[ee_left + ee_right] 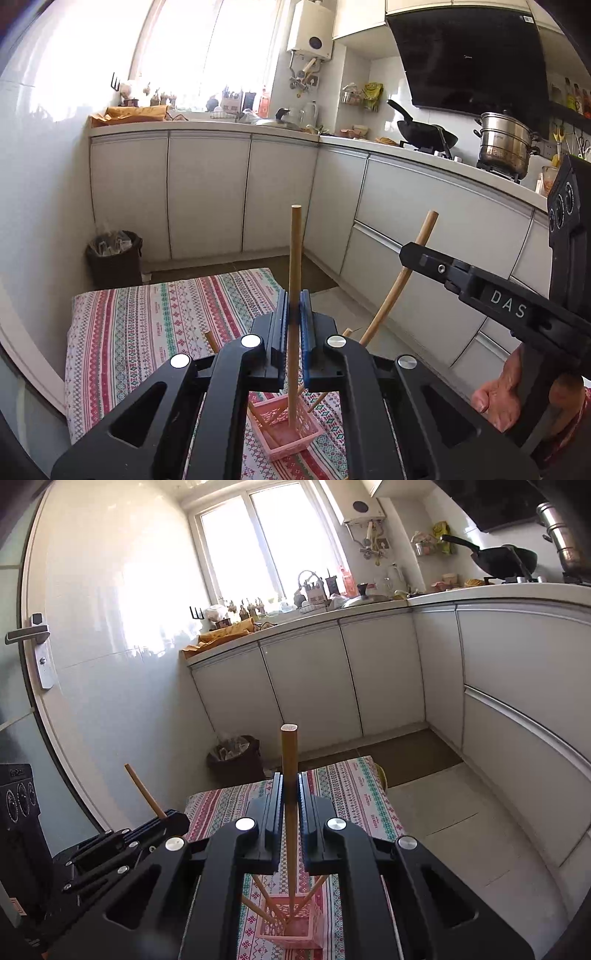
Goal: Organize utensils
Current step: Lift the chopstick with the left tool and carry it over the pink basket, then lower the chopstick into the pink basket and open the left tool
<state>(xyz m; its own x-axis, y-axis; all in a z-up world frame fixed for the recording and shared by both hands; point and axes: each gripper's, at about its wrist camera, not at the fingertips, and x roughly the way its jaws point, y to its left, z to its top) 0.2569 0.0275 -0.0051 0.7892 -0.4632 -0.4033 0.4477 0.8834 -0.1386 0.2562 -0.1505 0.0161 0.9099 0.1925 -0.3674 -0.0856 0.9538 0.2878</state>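
Note:
My left gripper (293, 314) is shut on a wooden chopstick (294, 258) held upright, its lower end inside a small pink basket (295, 437) on the patterned tablecloth. My right gripper (290, 794) is shut on a second wooden chopstick (289, 753), also upright with its tip in the same pink basket (301, 928). Several other chopsticks lean in the basket. In the left wrist view the right gripper (406, 254) shows at the right holding its chopstick (424, 230). In the right wrist view the left gripper (173, 818) shows at the left with its chopstick (142, 790).
The small table (147, 325) with a striped patterned cloth stands on the kitchen floor. A dark waste bin (114, 258) stands in the corner by the white cabinets (207, 192). The counter holds a wok (424, 133), a steel pot (504, 144) and clutter.

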